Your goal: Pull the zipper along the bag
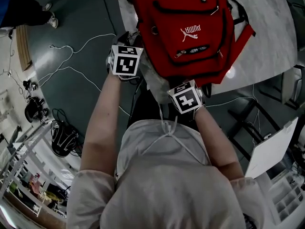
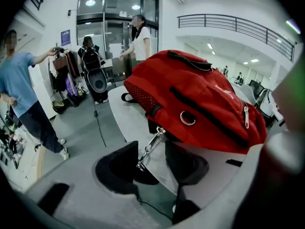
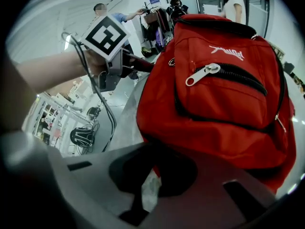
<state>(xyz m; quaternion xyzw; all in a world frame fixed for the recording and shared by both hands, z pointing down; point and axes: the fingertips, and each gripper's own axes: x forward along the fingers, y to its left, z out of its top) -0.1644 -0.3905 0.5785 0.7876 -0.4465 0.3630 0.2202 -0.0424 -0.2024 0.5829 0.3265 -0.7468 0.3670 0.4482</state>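
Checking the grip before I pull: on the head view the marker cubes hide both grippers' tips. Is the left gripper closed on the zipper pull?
Observer: No. In the left gripper view the left gripper has its jaws apart, and the metal zipper pull hangs between them without being pinched.
Operator: And the right gripper?
Observer: The right gripper view shows the right gripper with its jaws nearly together on the bottom edge of the red backpack, apparently holding it.
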